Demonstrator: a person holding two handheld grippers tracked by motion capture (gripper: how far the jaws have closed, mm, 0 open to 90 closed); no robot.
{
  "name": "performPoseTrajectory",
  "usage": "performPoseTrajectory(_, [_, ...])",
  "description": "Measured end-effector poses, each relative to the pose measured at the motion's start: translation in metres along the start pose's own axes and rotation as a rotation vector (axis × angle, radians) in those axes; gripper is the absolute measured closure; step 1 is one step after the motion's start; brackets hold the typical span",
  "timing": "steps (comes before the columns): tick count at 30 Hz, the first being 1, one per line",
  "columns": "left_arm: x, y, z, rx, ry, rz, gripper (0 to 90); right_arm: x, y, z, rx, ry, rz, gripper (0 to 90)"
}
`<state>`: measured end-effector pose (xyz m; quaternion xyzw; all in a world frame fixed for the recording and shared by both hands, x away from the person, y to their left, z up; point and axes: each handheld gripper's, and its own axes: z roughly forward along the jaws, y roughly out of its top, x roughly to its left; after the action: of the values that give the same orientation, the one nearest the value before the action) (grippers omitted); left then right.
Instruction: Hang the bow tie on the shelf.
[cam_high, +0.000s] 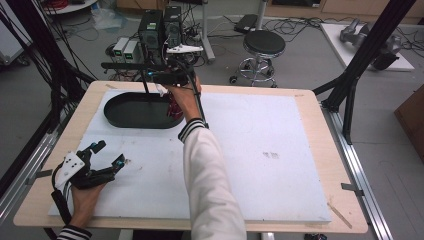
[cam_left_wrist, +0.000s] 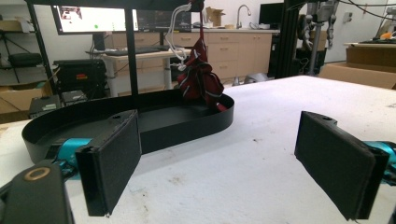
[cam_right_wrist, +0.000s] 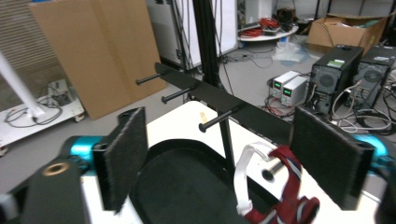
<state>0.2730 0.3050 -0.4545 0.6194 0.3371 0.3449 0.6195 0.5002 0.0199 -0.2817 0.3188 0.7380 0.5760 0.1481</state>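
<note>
Left gripper (cam_high: 102, 156) rested lower left of high view, jaws wide apart, nothing held, presumably idle. Tray (cam_high: 120, 118) set upper left under peg rack (cam_right_wrist: 210, 98). Red cloth (cam_left_wrist: 200, 77) hung by white loop from peg above tray's right end. Right gripper (cam_right_wrist: 217, 165) jaws spread, empty, near cloth; peg contact partly hidden.

A stool (cam_high: 264, 46) stands at upper centre beyond the bench (cam_high: 310, 150). Two computer towers (cam_high: 160, 27) sit upper left, cardboard (cam_right_wrist: 93, 51) at the upper left.

High view looks down the table; both gripper views (low, close) share the black tray (cam_left_wrist: 154, 122), seemingly from opposite ends.
</note>
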Motion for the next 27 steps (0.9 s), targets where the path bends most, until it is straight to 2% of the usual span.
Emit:
performPoseTrajectory(4, [0.0,0.0,0.0,-0.003,0.003,0.004,14.9,-0.004,0.001,-0.034,-0.045,0.017,-0.015,13.4])
performPoseTrajectory(8, [-0.001,0.0,0.001,0.0,0.004,0.004,14.9,-0.008,-0.004,-0.081,-0.079,0.019,-0.039,12.2])
performPoseTrajectory(9, [-0.001,0.0,0.001,-0.001,0.004,0.005,14.9,-0.007,-0.01,-0.109,-0.083,0.019,-0.056,11.7])
performPoseTrajectory(10, [-0.001,0.0,0.0,0.0,0.003,0.009,14.9,-0.007,-0.01,-0.109,-0.083,0.019,-0.056,11.7])
performPoseTrajectory(11, [-0.001,0.0,0.0,0.001,0.004,0.009,14.9,-0.006,-0.018,-0.14,-0.106,-0.002,-0.094,11.6])
performPoseTrajectory(12, [-0.001,0.0,0.0,-0.002,0.004,0.006,14.9,-0.005,-0.022,-0.156,-0.097,-0.002,-0.106,11.7])
performPoseTrajectory(13, [-0.001,0.0,0.0,-0.005,0.005,0.008,14.9,-0.005,-0.022,-0.156,-0.097,-0.002,-0.106,11.7])
performPoseTrajectory(15, [-0.001,0.0,-0.001,-0.014,0.005,0.014,14.9,-0.003,-0.033,-0.19,-0.114,-0.028,-0.125,11.7])
performPoseTrajectory(19, [-0.002,-0.001,-0.002,-0.018,0.008,0.018,14.9,0.0,-0.065,-0.258,-0.17,-0.09,-0.147,11.7])
performPoseTrajectory(21, [-0.002,0.0,-0.002,-0.016,0.01,0.018,14.9,0.0,-0.088,-0.294,-0.2,-0.139,-0.145,11.7])
performPoseTrajectory(22, [-0.002,0.0,-0.001,-0.015,0.01,0.016,14.9,-0.001,-0.097,-0.305,-0.211,-0.157,-0.149,11.7])
performPoseTrajectory(24, [-0.002,0.0,-0.001,-0.013,0.01,0.016,14.9,-0.009,-0.134,-0.34,-0.219,-0.23,-0.145,11.7])
performPoseTrajectory(25, [-0.002,0.0,-0.001,-0.013,0.01,0.016,14.9,-0.009,-0.134,-0.34,-0.219,-0.23,-0.145,11.7])
performPoseTrajectory(26, [-0.002,0.0,-0.001,-0.011,0.01,0.014,14.9,-0.013,-0.146,-0.35,-0.214,-0.254,-0.134,11.7])
performPoseTrajectory(27, [-0.002,0.0,-0.001,-0.011,0.011,0.014,14.9,-0.021,-0.169,-0.365,-0.229,-0.287,-0.094,11.7])
